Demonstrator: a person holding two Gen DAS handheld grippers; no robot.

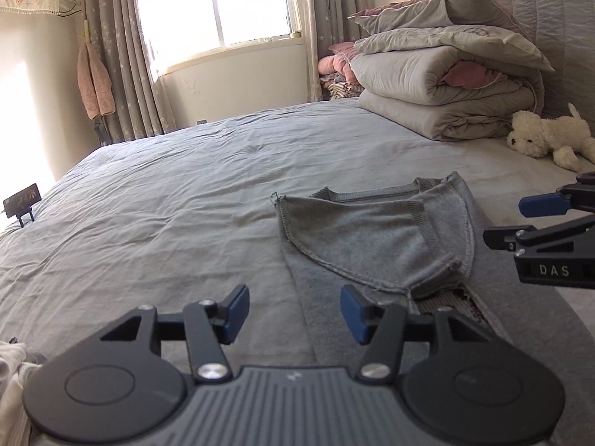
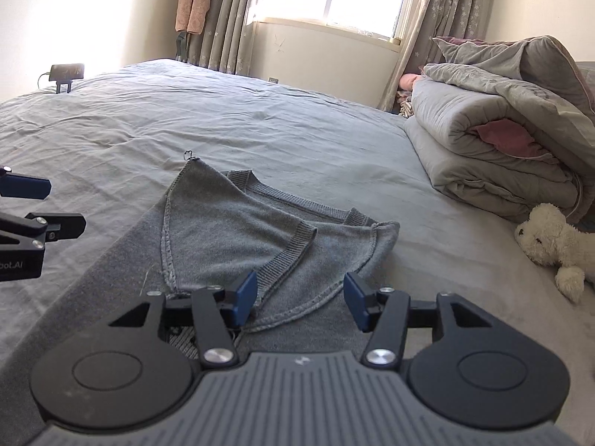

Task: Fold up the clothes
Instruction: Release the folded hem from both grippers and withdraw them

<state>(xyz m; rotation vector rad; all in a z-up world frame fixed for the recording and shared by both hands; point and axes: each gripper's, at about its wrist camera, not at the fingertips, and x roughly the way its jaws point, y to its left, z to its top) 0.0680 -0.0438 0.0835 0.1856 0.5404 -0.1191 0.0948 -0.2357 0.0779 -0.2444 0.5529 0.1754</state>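
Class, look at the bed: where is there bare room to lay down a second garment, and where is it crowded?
Free: the wide stretch of bed sheet between the grey sweater and the window-side edge, and the strip between sweater and folded quilts. Crowded: the headboard end, with the quilts and the plush dog.

bed (image 1: 167, 171): bears all | sweater (image 1: 372, 238): flat on bed, sleeves folded in over its body, right of left gripper (image 1: 293, 314), before right gripper (image 2: 300, 303) | folded quilts (image 1: 446, 89): stacked behind sweater, at headboard | plush dog (image 1: 546, 137): on bed, just beside quilts | window (image 1: 215, 3): behind bed's far edge
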